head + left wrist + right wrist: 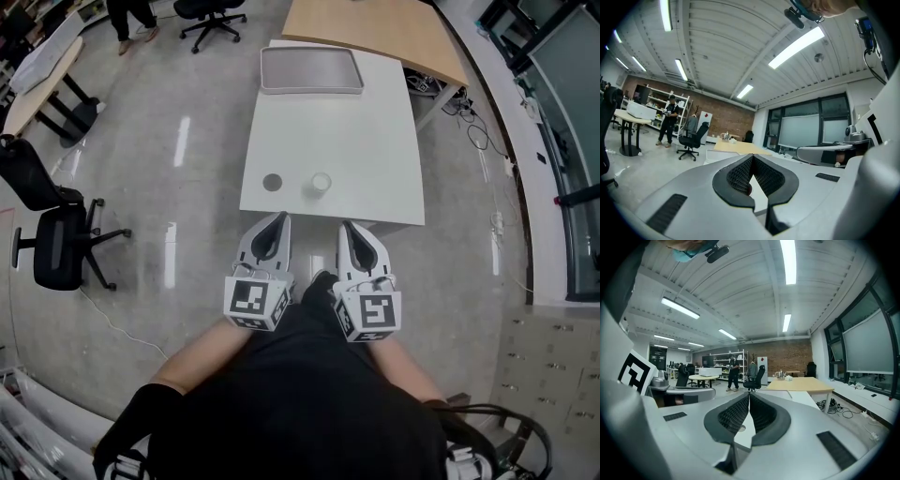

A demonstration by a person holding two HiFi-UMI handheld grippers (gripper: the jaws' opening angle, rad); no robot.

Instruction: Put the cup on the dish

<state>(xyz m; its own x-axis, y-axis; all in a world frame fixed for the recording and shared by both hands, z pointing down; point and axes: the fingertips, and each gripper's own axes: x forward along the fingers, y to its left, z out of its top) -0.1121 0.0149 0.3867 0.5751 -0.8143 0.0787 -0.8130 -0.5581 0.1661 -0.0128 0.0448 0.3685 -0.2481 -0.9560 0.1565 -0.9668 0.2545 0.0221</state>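
On the white table (375, 159) a small white cup (321, 184) stands near the front edge. A flat round grey dish (272, 182) lies just to the cup's left, apart from it. Both grippers hover side by side just short of that front edge. My left gripper (279, 217) points toward the dish and my right gripper (344, 225) points just right of the cup. In the left gripper view the left gripper (751, 158) has its jaws closed tip to tip with nothing held. The right gripper (749, 395) looks the same in the right gripper view.
A grey tray (311, 70) lies at the table's far end, with a wooden table (375, 33) beyond it. Black office chairs (56, 244) stand on the floor at left. Cables (478, 131) trail on the floor at right. A person (733, 373) stands far off.
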